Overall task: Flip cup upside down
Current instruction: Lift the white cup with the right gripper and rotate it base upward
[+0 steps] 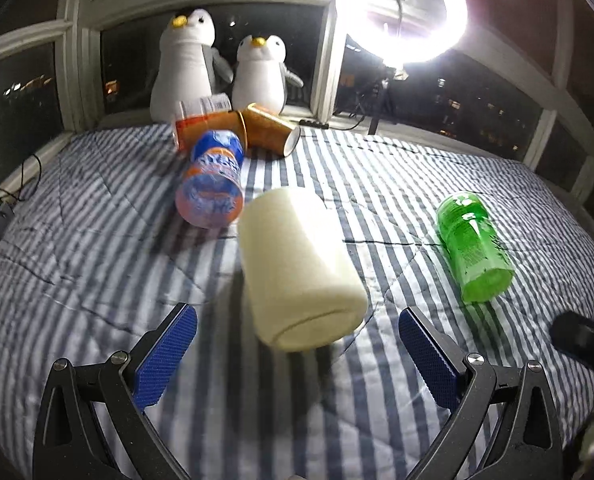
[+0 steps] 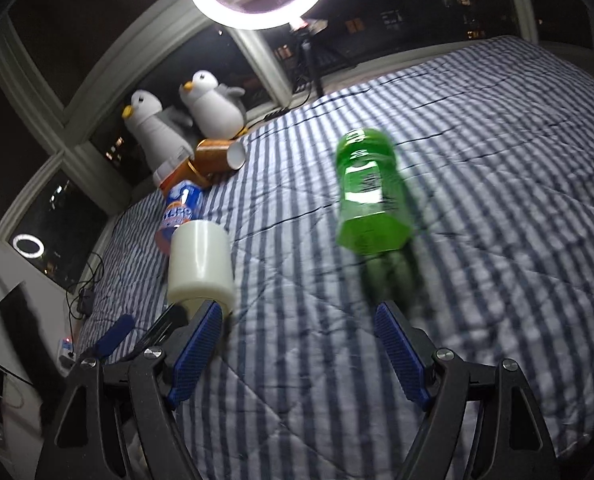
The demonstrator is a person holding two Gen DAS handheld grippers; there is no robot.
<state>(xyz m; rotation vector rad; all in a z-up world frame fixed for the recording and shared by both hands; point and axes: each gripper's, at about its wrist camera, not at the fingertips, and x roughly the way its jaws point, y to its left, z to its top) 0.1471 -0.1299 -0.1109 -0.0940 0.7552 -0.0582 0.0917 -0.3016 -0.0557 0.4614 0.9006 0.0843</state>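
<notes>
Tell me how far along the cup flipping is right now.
Nothing looks done yet: the white cup and green cup lie on their sides on the striped bedspread. The left gripper and right gripper are open and empty, each facing one cup. Grasping and flipping remain.

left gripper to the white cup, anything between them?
Nothing visible. The white cup lies on its side on the striped bedspread, straight ahead of the open left gripper. The blue cup lies beyond it, the green cup off to the right.
</notes>
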